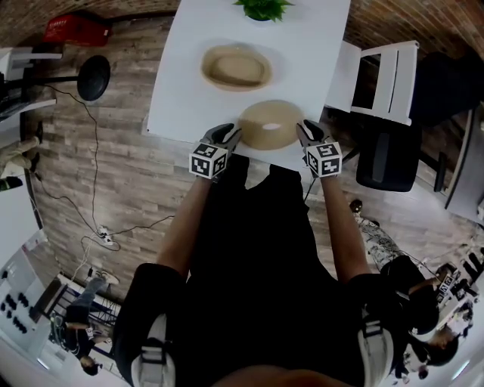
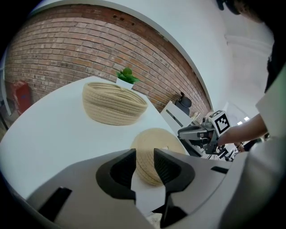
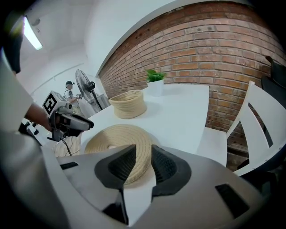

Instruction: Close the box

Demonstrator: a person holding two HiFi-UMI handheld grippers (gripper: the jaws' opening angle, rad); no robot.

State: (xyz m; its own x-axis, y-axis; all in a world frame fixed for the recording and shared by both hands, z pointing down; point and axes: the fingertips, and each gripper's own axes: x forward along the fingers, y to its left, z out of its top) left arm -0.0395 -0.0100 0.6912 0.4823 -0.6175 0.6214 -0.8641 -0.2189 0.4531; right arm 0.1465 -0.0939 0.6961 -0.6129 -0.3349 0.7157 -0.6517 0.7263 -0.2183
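Note:
A round woven rope lid (image 1: 269,125) lies flat at the near edge of the white table (image 1: 318,45). Farther back stands the matching woven basket (image 1: 236,68), its top uncovered. My left gripper (image 1: 231,136) is at the lid's left rim and my right gripper (image 1: 305,133) at its right rim. In the left gripper view the jaws (image 2: 144,156) stand apart, with the lid's rim (image 2: 156,136) showing in the gap just ahead. The right gripper (image 3: 143,152) is likewise open, with the lid (image 3: 114,134) in front of its tips. Neither pair of pads presses on the lid.
A small potted plant (image 1: 262,7) stands at the table's far edge behind the basket (image 3: 128,103). A white chair (image 1: 378,79) is at the table's right side. A floor fan (image 1: 93,78) and cables are on the floor to the left.

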